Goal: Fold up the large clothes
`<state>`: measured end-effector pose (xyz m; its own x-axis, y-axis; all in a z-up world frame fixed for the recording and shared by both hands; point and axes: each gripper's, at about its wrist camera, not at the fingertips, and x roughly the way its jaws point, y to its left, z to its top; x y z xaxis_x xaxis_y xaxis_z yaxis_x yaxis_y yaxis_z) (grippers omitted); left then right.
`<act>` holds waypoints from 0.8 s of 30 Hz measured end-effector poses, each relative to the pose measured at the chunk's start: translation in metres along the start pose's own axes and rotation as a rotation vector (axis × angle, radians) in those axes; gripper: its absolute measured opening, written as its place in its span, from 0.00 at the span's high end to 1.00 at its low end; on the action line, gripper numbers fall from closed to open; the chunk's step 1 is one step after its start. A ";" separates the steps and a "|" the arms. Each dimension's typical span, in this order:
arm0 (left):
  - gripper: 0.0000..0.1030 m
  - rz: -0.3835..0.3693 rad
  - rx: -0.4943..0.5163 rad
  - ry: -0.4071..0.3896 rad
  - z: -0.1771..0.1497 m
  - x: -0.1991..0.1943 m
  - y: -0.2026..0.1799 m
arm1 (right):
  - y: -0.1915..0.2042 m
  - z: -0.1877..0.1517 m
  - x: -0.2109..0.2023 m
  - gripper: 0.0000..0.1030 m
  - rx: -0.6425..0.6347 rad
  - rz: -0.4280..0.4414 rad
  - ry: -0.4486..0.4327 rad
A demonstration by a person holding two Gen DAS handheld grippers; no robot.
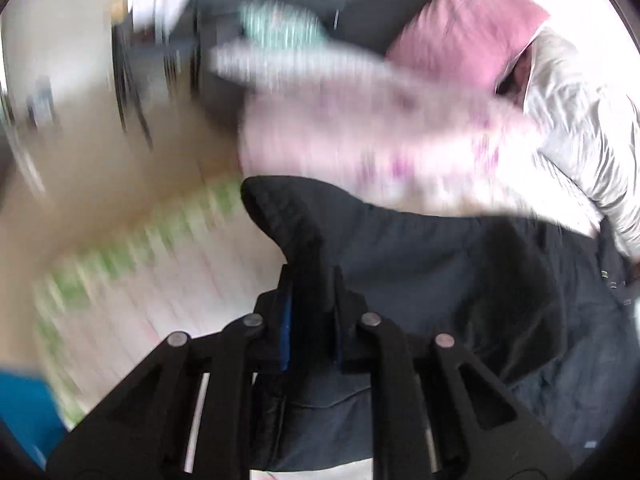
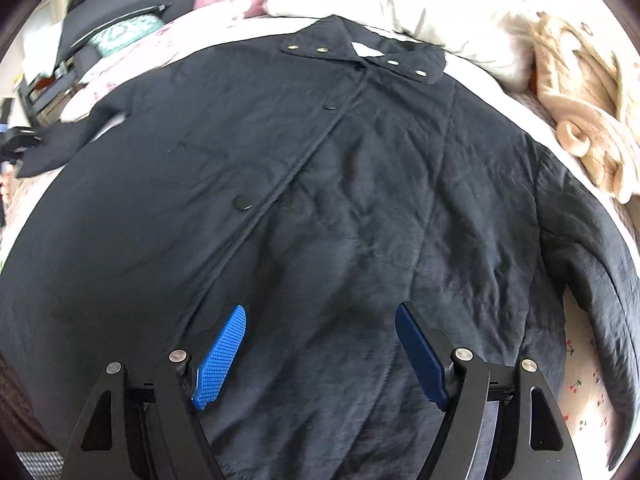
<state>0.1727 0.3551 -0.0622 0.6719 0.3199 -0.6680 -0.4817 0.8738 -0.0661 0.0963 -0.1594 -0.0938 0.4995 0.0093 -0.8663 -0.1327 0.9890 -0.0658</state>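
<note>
Closest to us, our left gripper point(image 1: 310, 308) has its fingers pinched narrow on a fold of the black coat point(image 2: 320, 200), lifting what looks like a sleeve end off the bed point(image 2: 580, 392); that view is smeared by motion, so we cannot tell how deep the bite is. Our right gripper point(image 2: 320, 354) hovers over the coat's lower front with its fingers spread wide, holding nothing. The coat lies spread face up across the bed, buttoned, collar point(image 2: 360, 56) farthest from us. Beyond it sit a white duvet point(image 2: 420, 4), a pink pillow point(image 1: 468, 28) and a beige plush blanket point(image 2: 580, 92). We judge the padded, slippery fabric may slide out of the left pinch mid-swing, or drag the body askew.
</note>
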 end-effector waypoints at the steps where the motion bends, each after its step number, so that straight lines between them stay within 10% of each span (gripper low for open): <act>1: 0.84 0.013 0.005 -0.039 0.010 -0.004 0.002 | -0.003 0.000 0.001 0.24 0.016 -0.002 0.000; 7: 0.89 0.155 0.083 -0.142 0.059 0.027 0.004 | -0.014 0.002 0.008 0.24 0.073 -0.016 -0.005; 12: 0.73 0.279 0.093 0.020 0.049 0.077 -0.001 | -0.013 0.004 0.007 0.24 0.067 -0.041 -0.025; 14: 0.31 0.234 0.037 0.042 0.045 0.071 -0.001 | -0.013 0.005 0.005 0.24 0.068 -0.046 -0.030; 16: 0.16 0.174 0.000 0.064 0.039 0.061 -0.005 | -0.015 0.007 0.002 0.24 0.073 -0.039 -0.036; 24: 0.07 0.010 0.117 0.261 -0.005 0.006 -0.062 | -0.034 0.005 -0.028 0.23 0.126 0.019 -0.068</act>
<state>0.2041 0.3009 -0.0657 0.4928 0.2366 -0.8374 -0.4093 0.9122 0.0169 0.0916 -0.1926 -0.0647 0.5555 0.0339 -0.8308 -0.0362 0.9992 0.0166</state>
